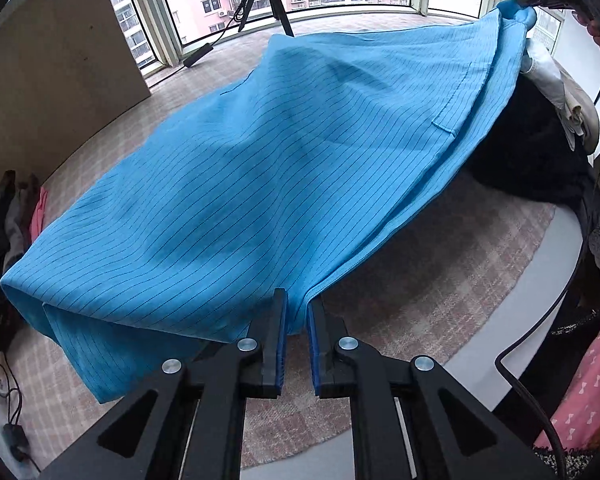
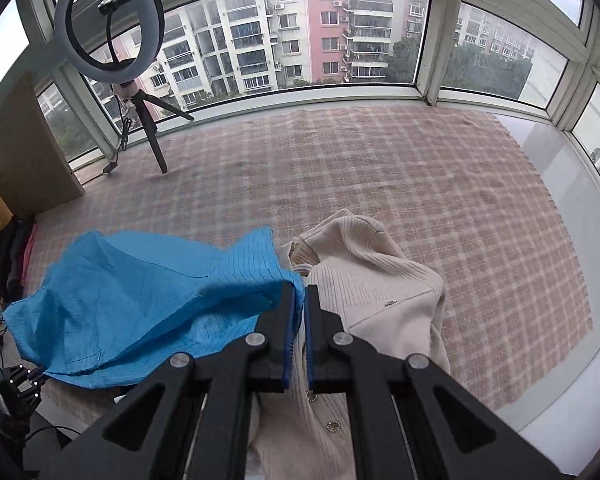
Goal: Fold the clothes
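- My left hand-held gripper [image 1: 297, 312] has a narrow gap between its jaws, with an edge of the blue striped garment [image 1: 260, 168] running between the pads; I cannot tell whether they press on it.
- My right hand-held gripper [image 2: 299, 300] is pressed together, pinching another bit of the same blue cloth at its tips.
- In the left wrist view the garment hangs stretched between my two grippers, rising from 6 o'clock to the other gripper at 1 o'clock, above the pink checked blanket [image 1: 440, 280].
- A stitched pocket seam [image 1: 448, 120] shows on the cloth towards 2 o'clock.
- In the right wrist view the blue cloth sags out to 8 o'clock, its far end drooping onto the blanket.
- A cream ribbed cardigan [image 2: 380, 276] lies under and just beyond my right gripper, around 5 o'clock.
- At 11 o'clock a ring light on a tripod [image 2: 108, 24] stands by the window [image 2: 308, 40].
- Dark clothes [image 1: 532, 152] are heaped at 3 o'clock in the left wrist view.
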